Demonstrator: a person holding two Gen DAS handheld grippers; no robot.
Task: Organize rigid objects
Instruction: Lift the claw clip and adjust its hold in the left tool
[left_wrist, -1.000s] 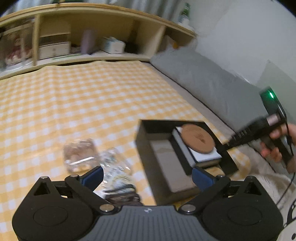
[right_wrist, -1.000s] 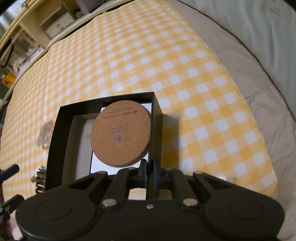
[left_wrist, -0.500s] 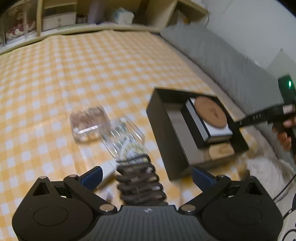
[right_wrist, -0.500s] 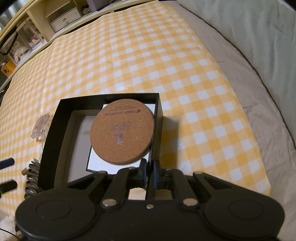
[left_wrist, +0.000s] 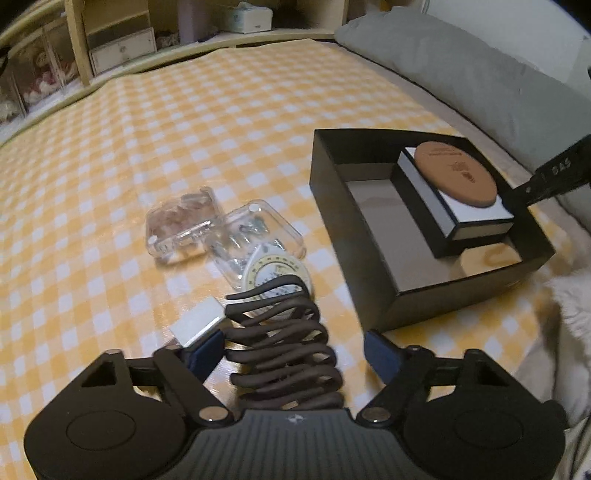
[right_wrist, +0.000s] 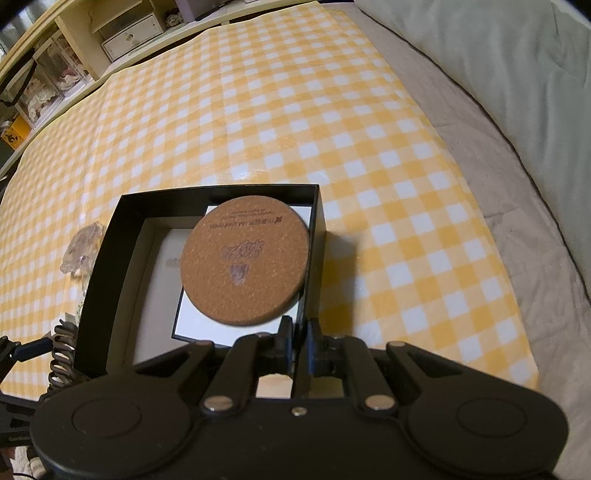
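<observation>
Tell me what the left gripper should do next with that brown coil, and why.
Probably finish closing on the coil. The left gripper is closing with the coil between its pads, one pad apparently touching and the other clear. The right gripper pinches the black box wall, steadying it for the drop-in.

A round cork coaster lies on a flat white-topped box, inside an open black cardboard box near the right edge of the yellow-checked bed cover. Left of it lie two clear plastic cases, touching. Before them lies a round dial, then a coiled brown wire rack.
</observation>
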